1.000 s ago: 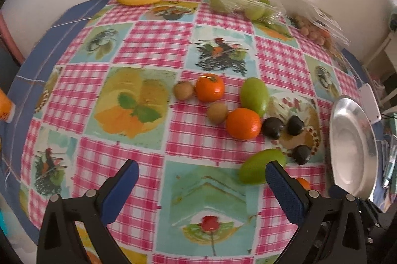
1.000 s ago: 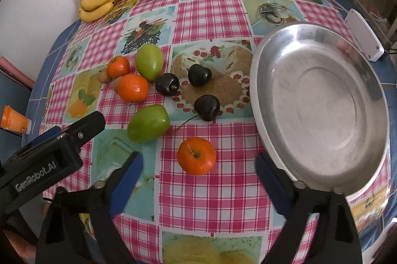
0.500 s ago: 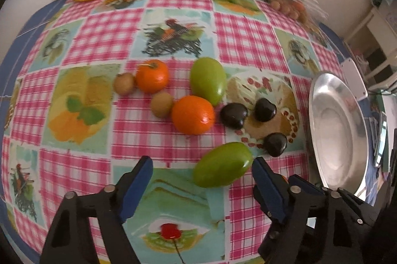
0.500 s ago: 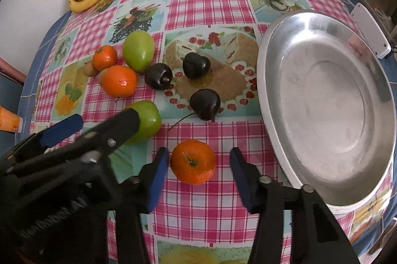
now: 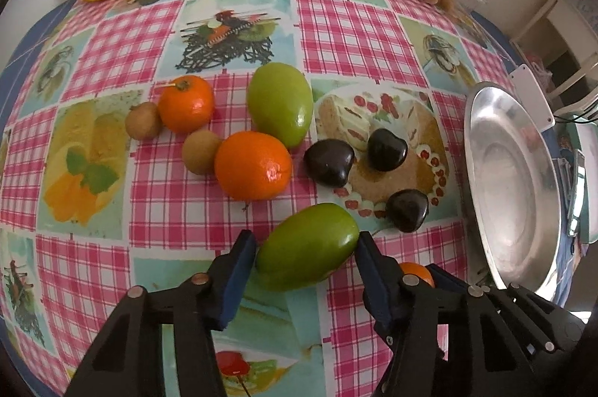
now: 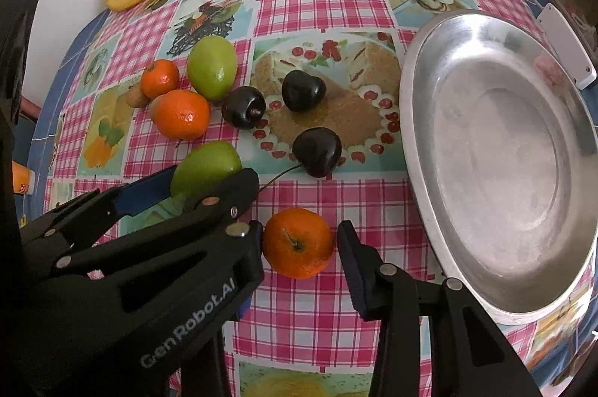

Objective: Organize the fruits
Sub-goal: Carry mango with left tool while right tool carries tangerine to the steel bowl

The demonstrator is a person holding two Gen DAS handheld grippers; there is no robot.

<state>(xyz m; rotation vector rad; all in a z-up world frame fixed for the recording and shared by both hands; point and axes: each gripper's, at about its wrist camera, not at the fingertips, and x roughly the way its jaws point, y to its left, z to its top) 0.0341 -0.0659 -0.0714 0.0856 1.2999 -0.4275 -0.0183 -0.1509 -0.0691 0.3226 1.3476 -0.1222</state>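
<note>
The left gripper brackets the near green mango, pads just touching; the right gripper stands slightly open around a small orange. Squeeze both gently, lift straight, then carry toward the steel tray at three o'clock.

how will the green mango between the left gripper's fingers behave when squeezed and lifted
The green mango looks smooth and glossy, so it may slip between the left gripper pads. It lies on its side on the tablecloth, egg-shaped, so it could roll. It looks firm, probably unyielding.
</note>
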